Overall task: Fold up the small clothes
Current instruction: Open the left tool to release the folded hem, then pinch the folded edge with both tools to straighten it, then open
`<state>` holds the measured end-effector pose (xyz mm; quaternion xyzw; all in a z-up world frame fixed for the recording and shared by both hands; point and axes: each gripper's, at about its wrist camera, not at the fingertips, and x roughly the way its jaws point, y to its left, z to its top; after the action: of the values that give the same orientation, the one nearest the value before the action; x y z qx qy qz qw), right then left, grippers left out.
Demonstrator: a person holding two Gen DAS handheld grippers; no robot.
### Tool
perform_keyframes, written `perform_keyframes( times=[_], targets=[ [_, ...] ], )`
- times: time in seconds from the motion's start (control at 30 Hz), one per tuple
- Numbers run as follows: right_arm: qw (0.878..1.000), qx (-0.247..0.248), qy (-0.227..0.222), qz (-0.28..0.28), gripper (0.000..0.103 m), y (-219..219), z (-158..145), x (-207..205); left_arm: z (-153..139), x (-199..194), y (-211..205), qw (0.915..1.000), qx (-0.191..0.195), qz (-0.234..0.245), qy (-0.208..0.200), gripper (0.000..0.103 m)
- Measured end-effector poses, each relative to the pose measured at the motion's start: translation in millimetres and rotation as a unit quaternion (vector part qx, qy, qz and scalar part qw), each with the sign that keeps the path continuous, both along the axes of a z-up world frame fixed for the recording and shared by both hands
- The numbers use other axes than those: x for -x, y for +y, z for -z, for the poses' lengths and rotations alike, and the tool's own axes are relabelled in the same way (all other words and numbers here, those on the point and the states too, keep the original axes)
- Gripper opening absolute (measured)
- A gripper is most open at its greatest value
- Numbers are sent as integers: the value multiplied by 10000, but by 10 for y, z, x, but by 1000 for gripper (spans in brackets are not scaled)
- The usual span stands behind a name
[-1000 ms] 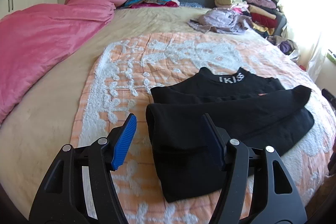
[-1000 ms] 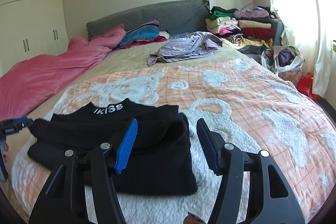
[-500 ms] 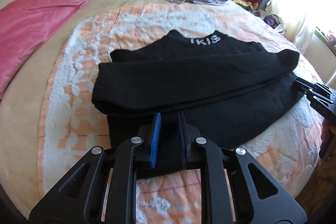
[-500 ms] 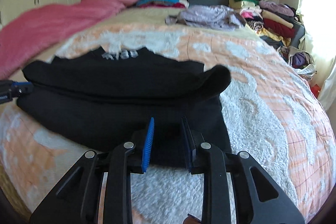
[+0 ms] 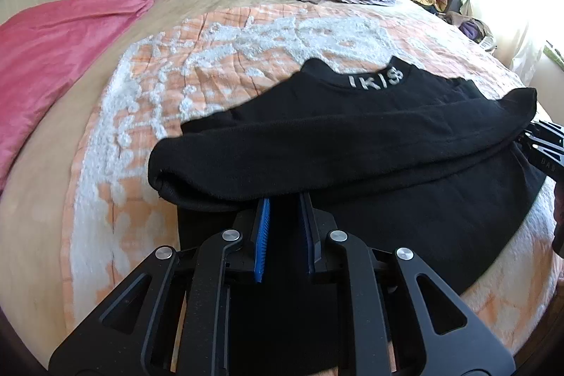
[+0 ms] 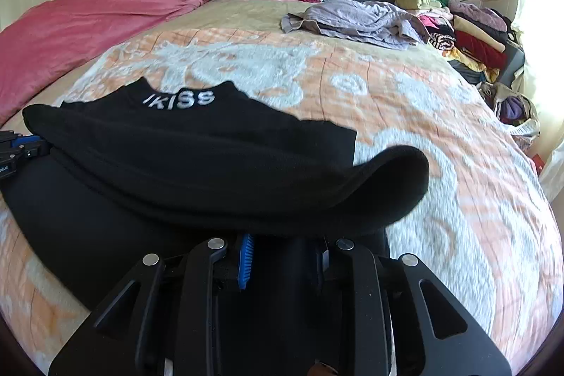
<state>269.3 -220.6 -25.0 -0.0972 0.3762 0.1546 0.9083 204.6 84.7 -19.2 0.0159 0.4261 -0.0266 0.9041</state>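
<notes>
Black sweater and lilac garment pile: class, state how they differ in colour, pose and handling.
The black sweater lies spread at the near edge of the bed, sleeves folded across; the lilac garment pile sits crumpled farther back. The sweater bears white collar lettering; the pile shows none. Only the sweater is gripped. Both rest on the bed.

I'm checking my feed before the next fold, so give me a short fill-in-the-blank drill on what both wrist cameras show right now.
1. The black top lies on an orange and ____ blanket.
2. The white letters on its collar read ____ in the right wrist view.
3. The bunched-up quilt at the far left is ____.
4. Both the left gripper and the right gripper have their jaws closed on the ____.

Missing words: white; IKISS; pink; black top
</notes>
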Motion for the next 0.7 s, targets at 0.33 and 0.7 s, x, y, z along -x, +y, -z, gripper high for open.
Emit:
perform_keyframes(
  times=[0.33, 0.7],
  targets=[
    [9985, -397, -309, 221, 25, -158, -237, -332, -118, -345, 220, 9992, 59, -307, -240, 10],
    [9966, -471, 4, 671, 57, -551, -170, -596, -56, -482, 778, 9925, 734, -975, 6, 39]
  ],
)
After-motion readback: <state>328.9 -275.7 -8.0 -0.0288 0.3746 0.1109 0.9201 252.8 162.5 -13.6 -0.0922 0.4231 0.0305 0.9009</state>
